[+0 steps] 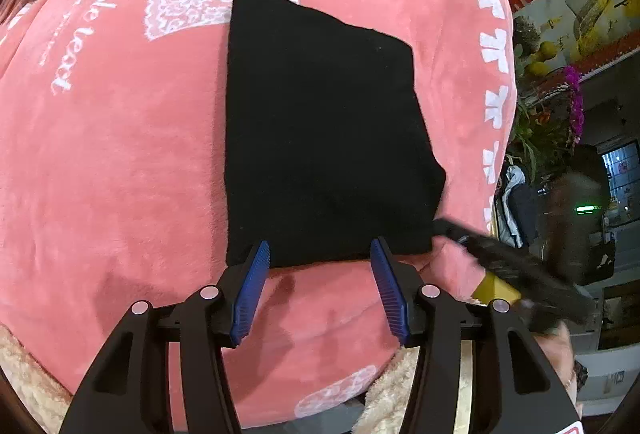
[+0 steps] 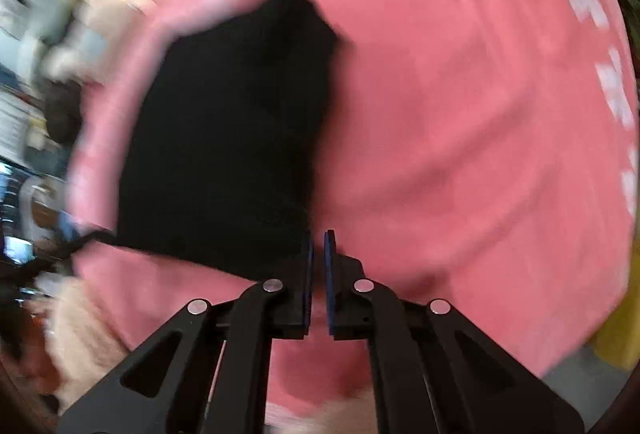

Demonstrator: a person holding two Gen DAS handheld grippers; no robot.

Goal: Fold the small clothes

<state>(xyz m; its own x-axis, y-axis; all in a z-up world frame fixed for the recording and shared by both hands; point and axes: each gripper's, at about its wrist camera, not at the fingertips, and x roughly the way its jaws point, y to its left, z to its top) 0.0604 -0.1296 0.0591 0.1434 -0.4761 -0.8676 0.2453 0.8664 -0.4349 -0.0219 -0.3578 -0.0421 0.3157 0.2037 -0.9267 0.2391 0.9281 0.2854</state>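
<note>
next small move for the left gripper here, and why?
Probably close the left gripper on the near edge of the black cloth. Its jaws stand open astride that edge, and the cloth lies flat, already folded, on the pink blanket. The right gripper looks nearly shut on nothing.

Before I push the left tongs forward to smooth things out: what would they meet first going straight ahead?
The left tongs, standing open, point at the near edge of the folded black cloth on the pink blanket. That edge looks first in line, though height above it is unclear.
</note>
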